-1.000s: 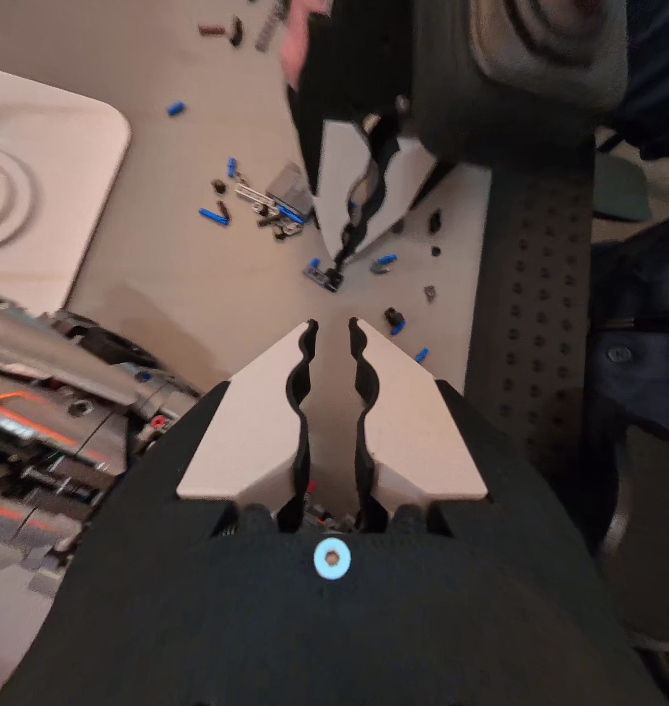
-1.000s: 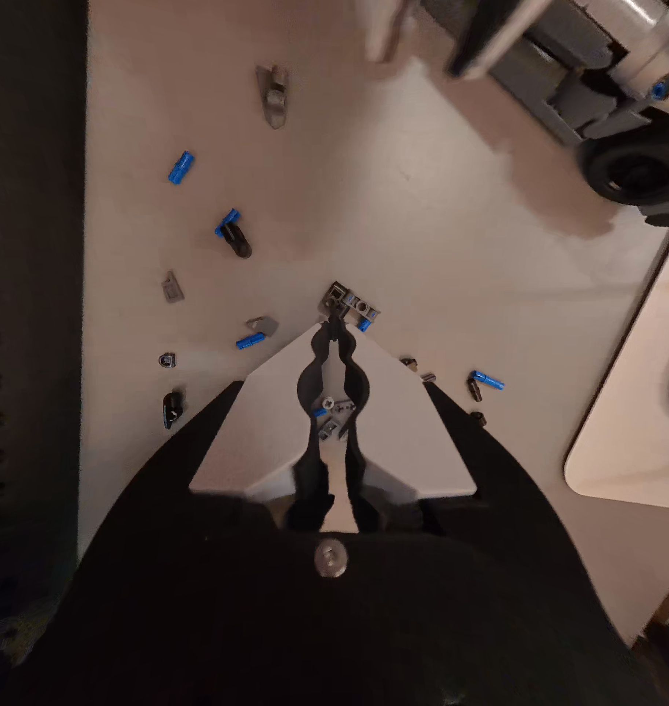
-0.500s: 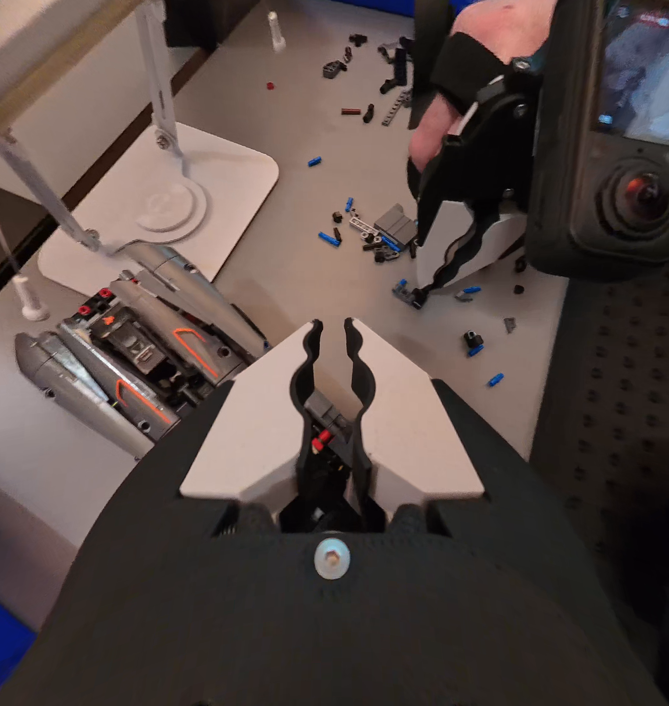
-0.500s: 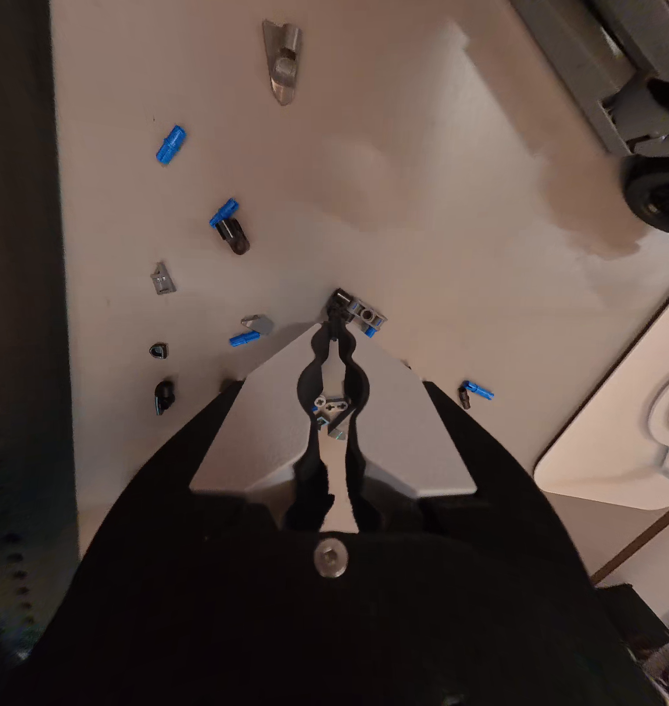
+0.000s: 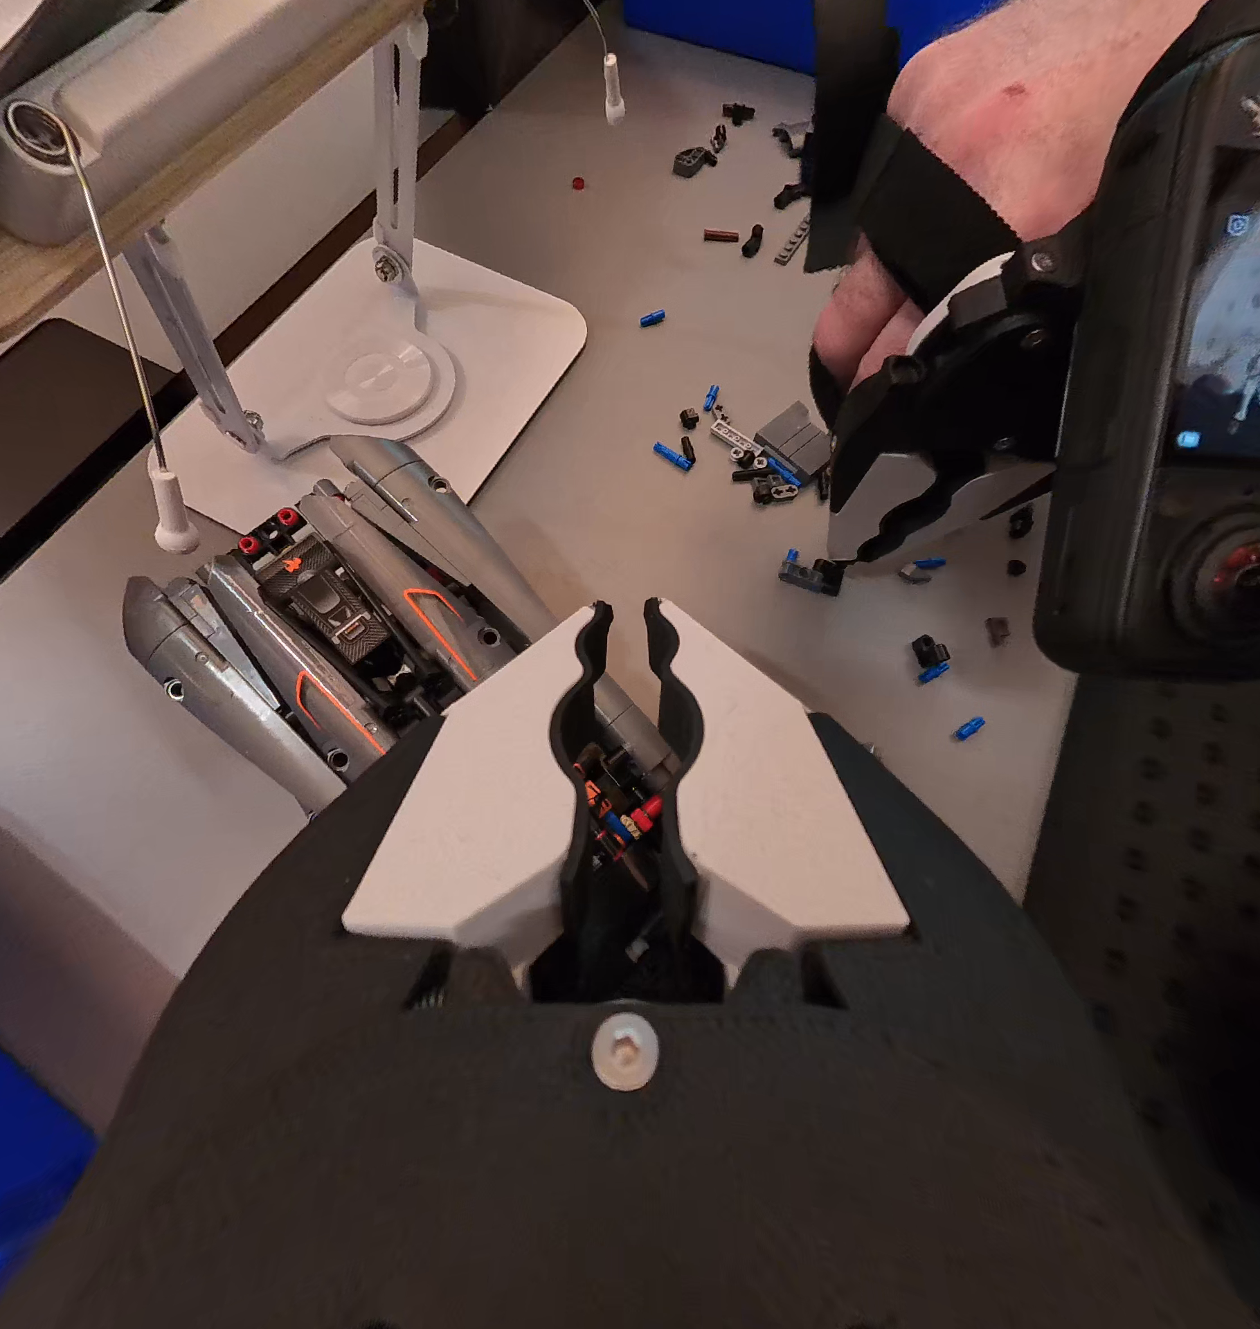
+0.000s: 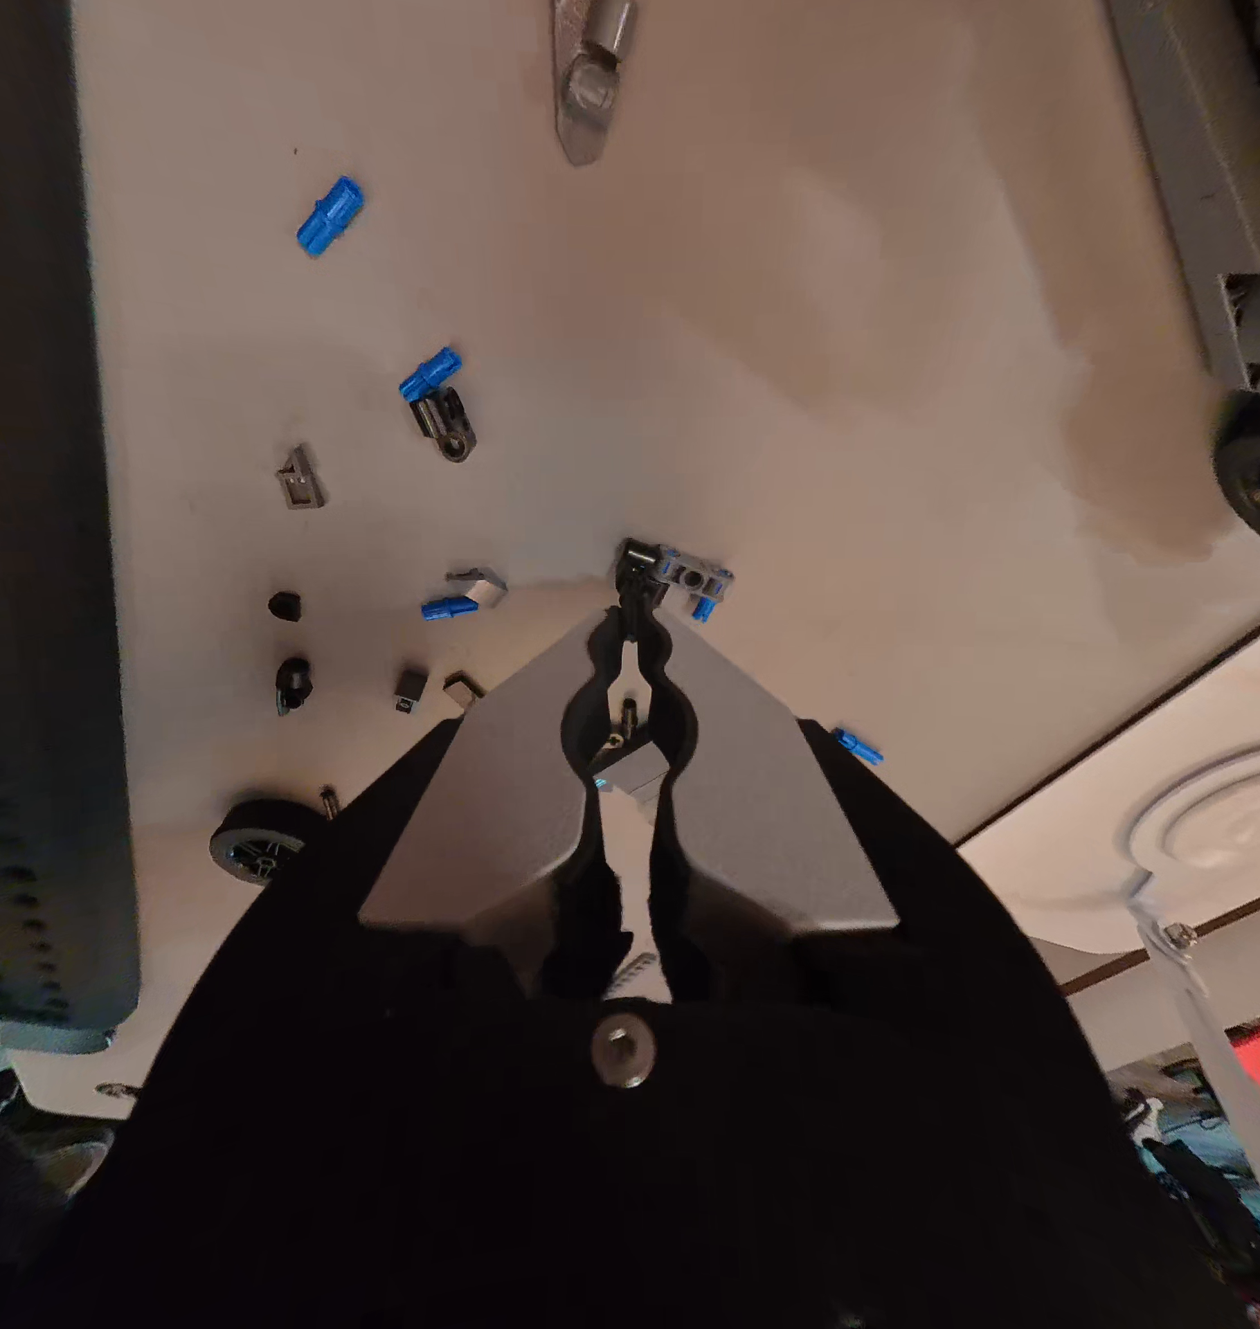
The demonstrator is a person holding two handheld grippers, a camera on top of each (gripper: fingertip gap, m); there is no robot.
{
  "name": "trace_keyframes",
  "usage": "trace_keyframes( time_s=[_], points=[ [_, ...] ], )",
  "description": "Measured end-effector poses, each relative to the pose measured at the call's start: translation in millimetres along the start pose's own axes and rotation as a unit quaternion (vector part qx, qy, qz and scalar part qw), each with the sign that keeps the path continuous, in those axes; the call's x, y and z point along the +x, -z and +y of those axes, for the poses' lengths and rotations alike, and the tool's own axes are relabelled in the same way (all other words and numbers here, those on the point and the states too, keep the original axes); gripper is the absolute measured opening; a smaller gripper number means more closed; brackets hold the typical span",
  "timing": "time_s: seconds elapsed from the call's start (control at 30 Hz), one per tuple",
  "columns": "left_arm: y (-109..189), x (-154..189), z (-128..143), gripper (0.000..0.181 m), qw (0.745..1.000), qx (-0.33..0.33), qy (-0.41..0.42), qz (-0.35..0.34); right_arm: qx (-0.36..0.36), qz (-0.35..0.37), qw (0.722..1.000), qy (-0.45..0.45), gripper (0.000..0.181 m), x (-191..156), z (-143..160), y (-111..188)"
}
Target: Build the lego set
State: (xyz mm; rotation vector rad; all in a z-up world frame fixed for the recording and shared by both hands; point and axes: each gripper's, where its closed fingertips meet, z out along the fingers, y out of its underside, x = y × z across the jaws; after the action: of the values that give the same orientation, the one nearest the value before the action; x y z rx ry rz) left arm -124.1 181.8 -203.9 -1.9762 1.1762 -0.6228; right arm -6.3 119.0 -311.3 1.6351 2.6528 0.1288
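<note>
A grey Lego car model (image 5: 310,633) with orange lines lies on the grey table, left of centre. My left gripper (image 5: 626,611) hovers over the model's near end, jaws a little apart and empty; model parts show through the gap. My right gripper (image 6: 638,622) is shut at its tips on a small grey-and-black assembly with blue pins (image 6: 688,575) that rests on the table. In the left wrist view the right gripper (image 5: 854,561) stands at the right, a hand on it, pinching the same assembly (image 5: 807,575).
Loose blue pins (image 6: 328,216), black connectors (image 6: 444,424) and grey bits lie around the assembly. A small wheel (image 6: 257,838) lies near the mat. A white stand base (image 5: 469,338) is behind the model. A black perforated mat (image 5: 1152,899) borders the table on the right. Across from one pair of fingers to the other is roughly 15 cm. My right tips are roughly 15 cm from the small wheel (image 6: 257,838).
The left gripper has lifted and pulled back from low over the table to above the car model. The right gripper has stayed shut on the small assembly and tilted a little.
</note>
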Motion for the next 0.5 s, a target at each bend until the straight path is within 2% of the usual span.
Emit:
trace_keyframes(
  time_s=[0.33,0.5],
  points=[
    [-1.4,-5.4,4.2,0.007,1.0,-0.006,0.005,-0.003,-0.075,0.006,0.996,0.054,0.0,-0.8,-0.7,-7.0],
    [-3.1,-5.1,4.0,0.007,1.0,-0.003,0.009,0.005,-0.052,0.001,0.998,0.031,0.001,-0.3,-1.6,-7.0]
  ],
)
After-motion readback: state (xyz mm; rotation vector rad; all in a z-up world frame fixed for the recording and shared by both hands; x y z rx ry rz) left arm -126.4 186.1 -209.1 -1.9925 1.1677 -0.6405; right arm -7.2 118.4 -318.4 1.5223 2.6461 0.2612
